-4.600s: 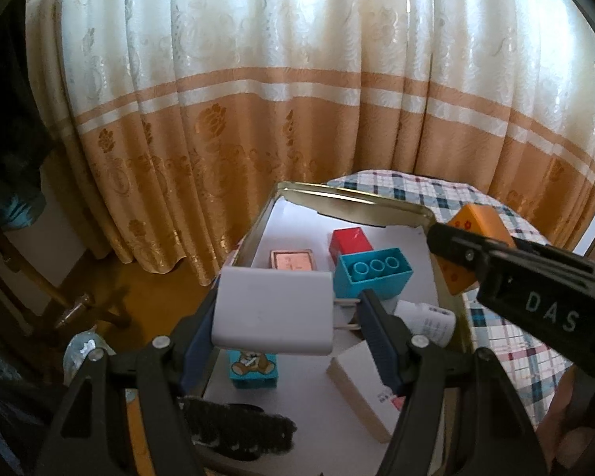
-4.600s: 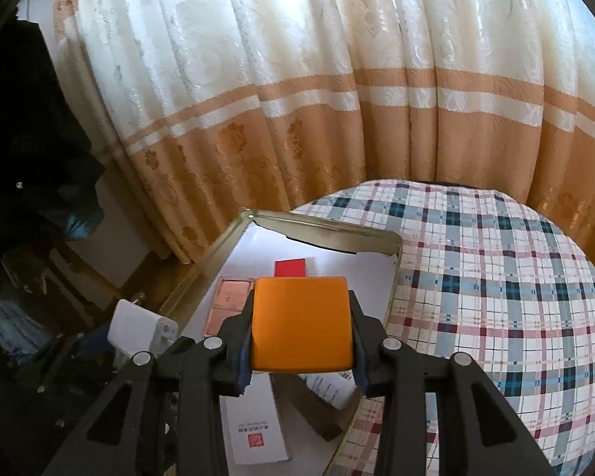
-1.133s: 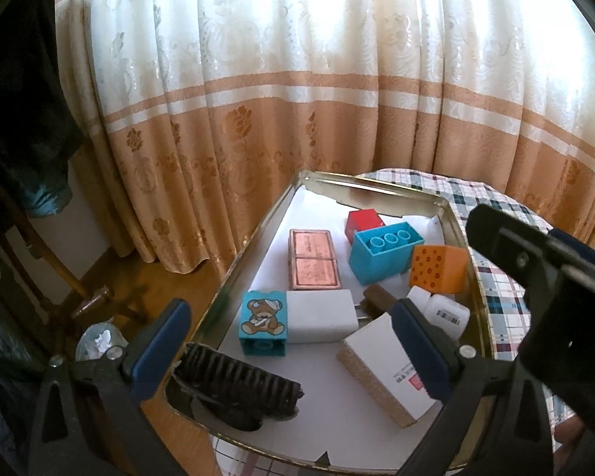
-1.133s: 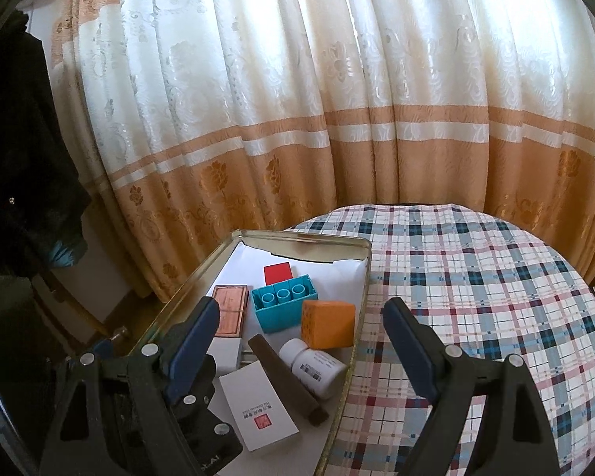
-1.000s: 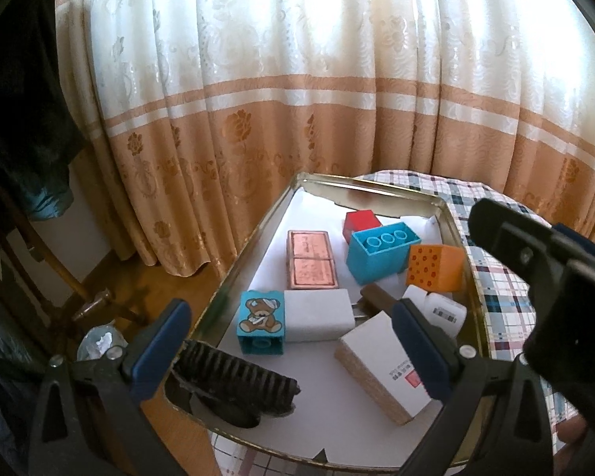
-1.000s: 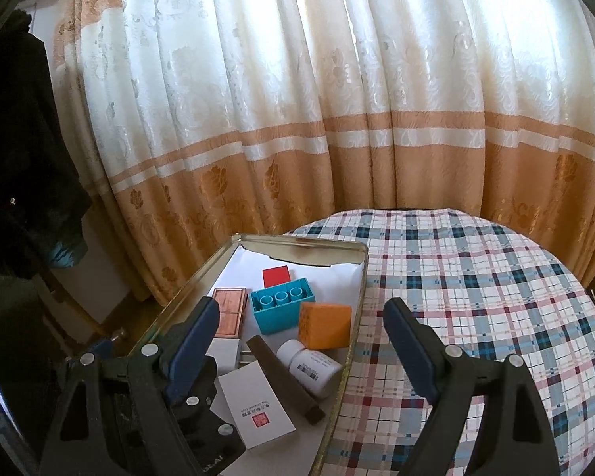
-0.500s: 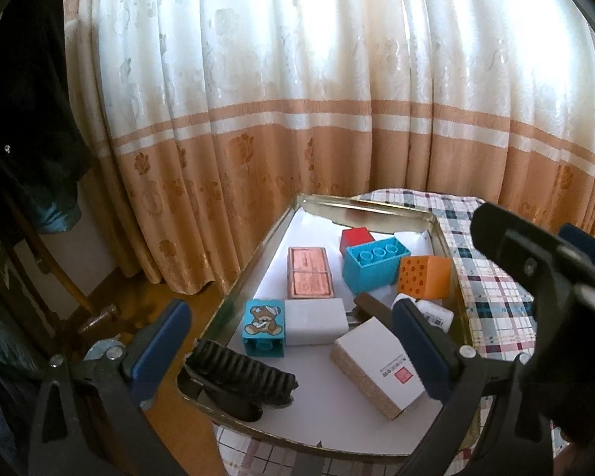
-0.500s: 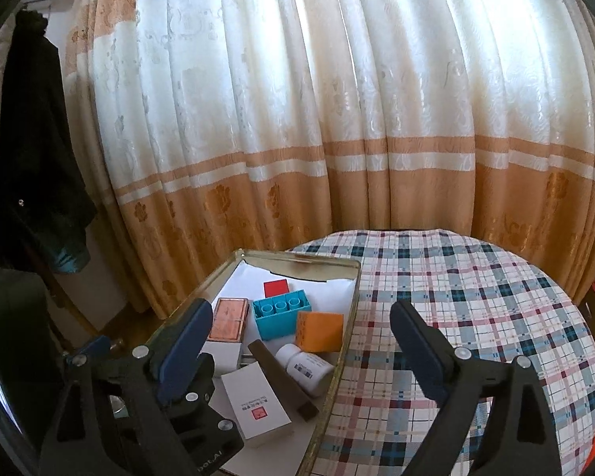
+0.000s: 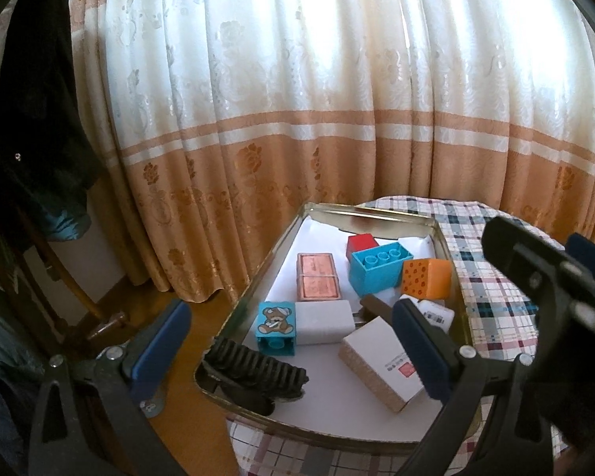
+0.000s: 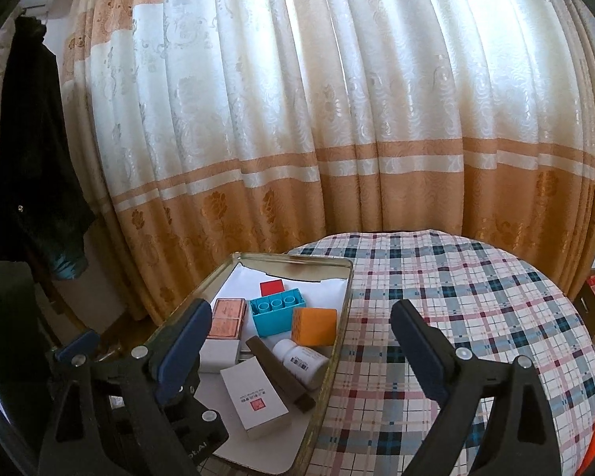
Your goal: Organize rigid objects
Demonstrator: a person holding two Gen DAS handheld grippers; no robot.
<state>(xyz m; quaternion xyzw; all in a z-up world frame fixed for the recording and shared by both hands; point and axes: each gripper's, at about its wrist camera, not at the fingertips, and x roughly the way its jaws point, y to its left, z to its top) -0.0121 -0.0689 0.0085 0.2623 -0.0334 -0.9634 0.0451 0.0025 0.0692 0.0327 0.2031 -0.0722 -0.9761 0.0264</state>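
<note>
Both the left gripper and right gripper are hovering with jaws spread wide and empty above the tin, which is gathering the blocks, boxes and bottle, apparently for tidy containment.

Left gripper: we hold its jaws spread wide, empty, across the lower frame. Right gripper: we hold it likewise agape and empty; its body shows at right in the left view.
</note>
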